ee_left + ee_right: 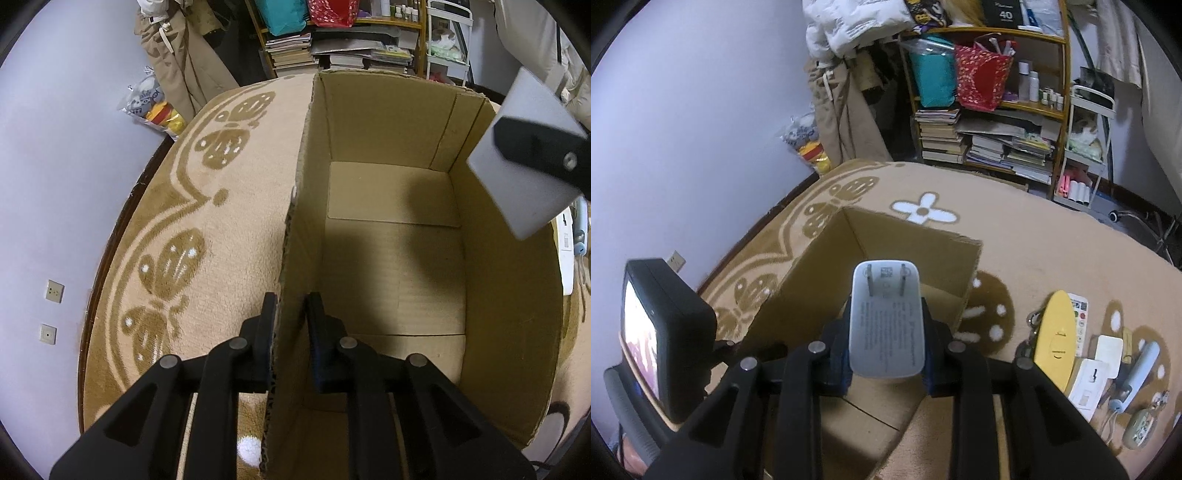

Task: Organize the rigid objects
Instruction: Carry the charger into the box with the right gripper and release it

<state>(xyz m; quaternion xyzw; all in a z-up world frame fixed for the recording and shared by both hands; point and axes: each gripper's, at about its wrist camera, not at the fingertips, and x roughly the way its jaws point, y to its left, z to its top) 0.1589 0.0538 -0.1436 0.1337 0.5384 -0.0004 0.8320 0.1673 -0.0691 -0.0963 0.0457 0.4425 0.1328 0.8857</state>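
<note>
Right now the right gripper (886, 343) pinches a white plug adapter (884, 325) between its pads, prongs up, over the cardboard box (908, 236). The left gripper (291, 314) is squeezed onto the box's left wall (291, 266), holding it steady. The box looks empty inside — so nothing is packed yet. At about four o'clock in the right view, more things wait on the rug (1052, 258) — a yellow case (1054, 334), white boxes (1087, 384) and a pale blue tube (1137, 373).
</note>
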